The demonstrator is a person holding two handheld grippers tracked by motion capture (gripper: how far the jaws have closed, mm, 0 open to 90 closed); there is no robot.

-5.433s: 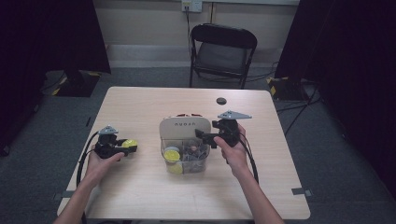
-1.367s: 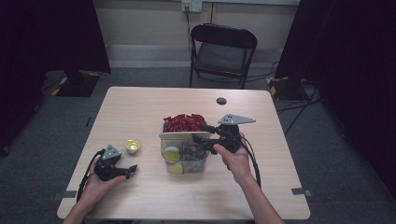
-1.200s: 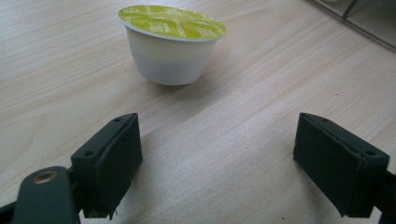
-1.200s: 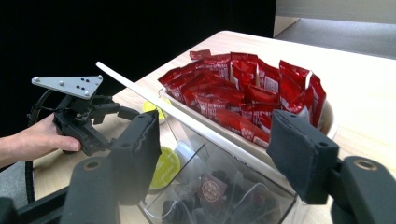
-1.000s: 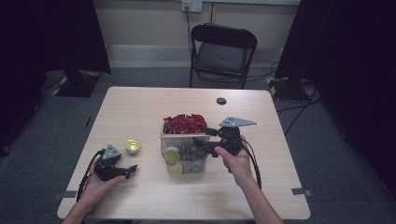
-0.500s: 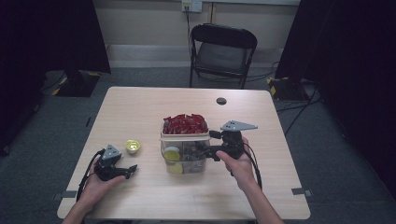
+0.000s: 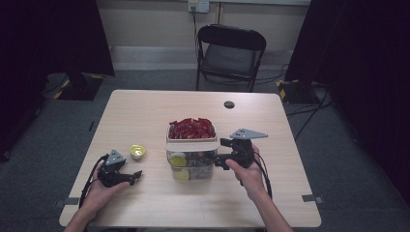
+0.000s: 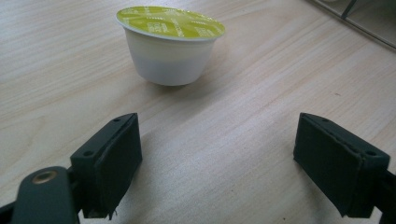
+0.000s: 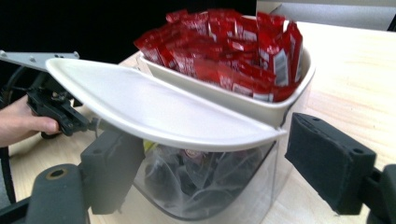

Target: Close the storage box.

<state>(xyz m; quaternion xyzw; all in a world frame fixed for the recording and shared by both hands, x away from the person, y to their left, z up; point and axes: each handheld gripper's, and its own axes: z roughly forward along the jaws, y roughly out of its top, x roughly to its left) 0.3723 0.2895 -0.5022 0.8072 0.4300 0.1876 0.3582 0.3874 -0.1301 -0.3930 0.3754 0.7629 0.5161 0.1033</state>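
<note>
A clear container (image 7: 191,164) stands mid-table, its top tray heaped with red sachets (image 7: 191,128). A white lid (image 9: 154,107) lies swung out over the container's near half. My right gripper (image 7: 218,152) is at the container's right side. Its jaws have just been opening and now stand open, with the lid's tip and the clear wall (image 9: 210,186) between them; the pads (image 9: 327,163) do not press. My left gripper (image 7: 134,177) rests open near the front left with nothing in it. A white pod with a yellow-green lid (image 8: 170,44) stands just ahead of it.
Yellow-lidded pods and bagged items fill the container's lower part (image 7: 178,159). A small black disc (image 7: 229,104) lies at the table's far side. A black folding chair (image 7: 231,53) stands beyond the table. The other hand and its gripper (image 9: 51,109) show behind the lid.
The lid, which covered the sachets five seconds ago, now lies over the near half. The left gripper has drawn back from the pod. The right jaws have opened wider and eased slightly right.
</note>
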